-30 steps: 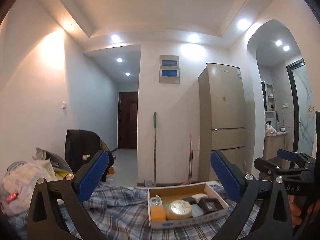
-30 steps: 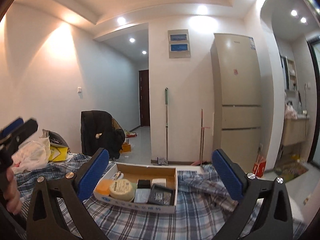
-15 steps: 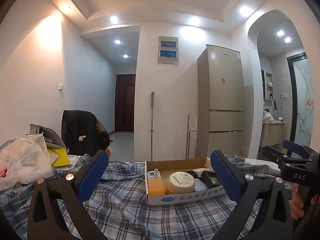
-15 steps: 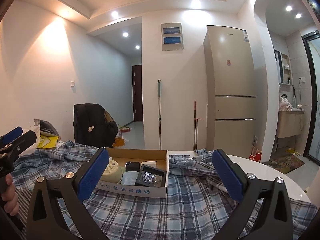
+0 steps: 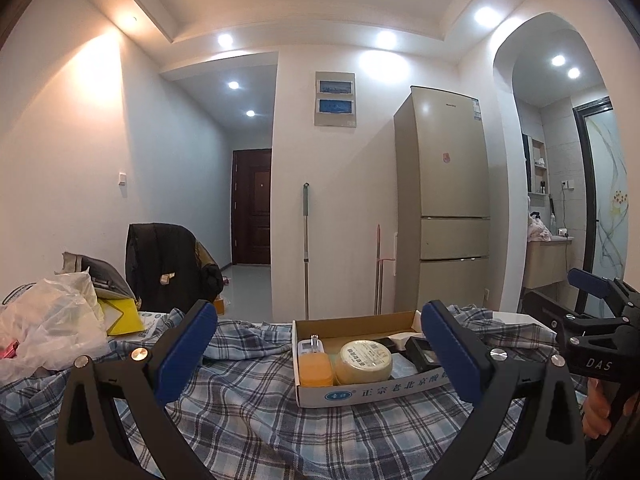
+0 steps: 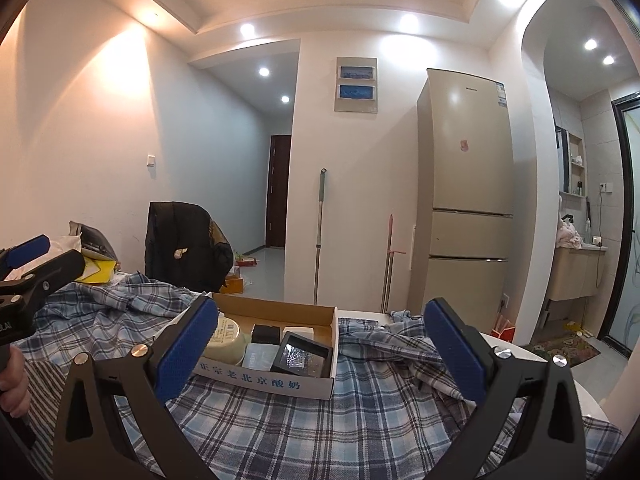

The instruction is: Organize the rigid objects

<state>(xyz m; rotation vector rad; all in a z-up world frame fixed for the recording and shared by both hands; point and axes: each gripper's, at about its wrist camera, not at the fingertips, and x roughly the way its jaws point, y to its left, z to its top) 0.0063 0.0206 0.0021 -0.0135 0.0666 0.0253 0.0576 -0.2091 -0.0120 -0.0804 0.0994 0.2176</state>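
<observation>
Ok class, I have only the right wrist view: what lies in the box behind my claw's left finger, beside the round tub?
Observer: An orange block, in the cardboard box's near corner beside the round tub.
Operator: Anything behind that block?
Observer: A small white remote-like device, further back along the same wall.
Operator: And who holds my tool?
Observer: A hand grips the handle below the right claw, which is open and empty.
</observation>
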